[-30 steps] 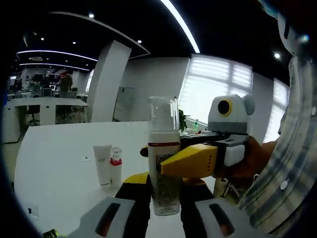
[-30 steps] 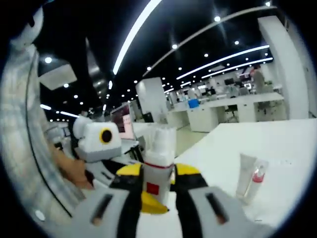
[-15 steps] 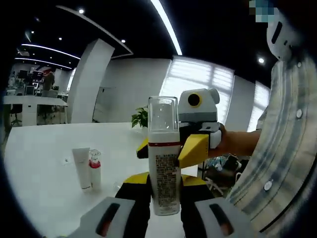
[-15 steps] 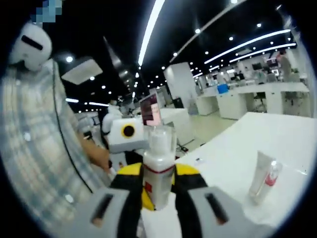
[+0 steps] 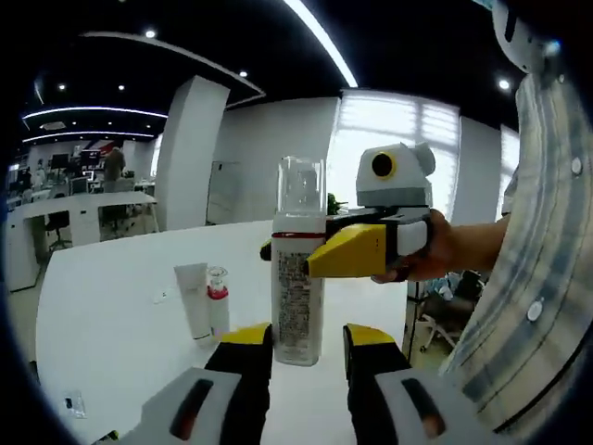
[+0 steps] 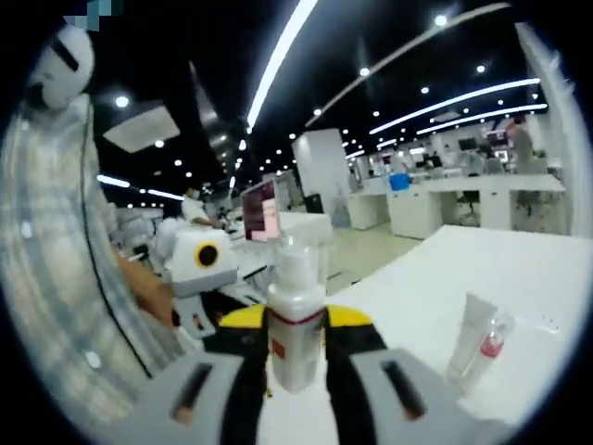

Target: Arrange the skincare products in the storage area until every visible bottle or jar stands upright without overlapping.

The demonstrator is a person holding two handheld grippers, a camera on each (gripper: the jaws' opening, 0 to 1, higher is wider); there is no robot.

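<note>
Two claws, one bottle (image 5: 298,269). My right claw (image 6: 296,326) is clamped on it around the shoulder, just under the red band; in the left gripper view that claw comes in from the right, yellow jaws either side of the bottle. My left claw (image 5: 298,345) is apart, jaws flanking the bottle's base without gripping, as far as I can tell. The bottle stands upright on the white desk (image 5: 111,324), base looks down on the surface.

Handling, my guess: rigid plastic, white body, clear tall cap, smooth and a bit slippery. Tall and narrow, so tippy if nudged high. The cap may pop off, so I grip the body, mid or low, not the cap.

Well apart, a white tube (image 5: 193,301) and a small red-collared bottle (image 5: 217,301) stand upright, touching or just beside each other; I can't tell which.
</note>
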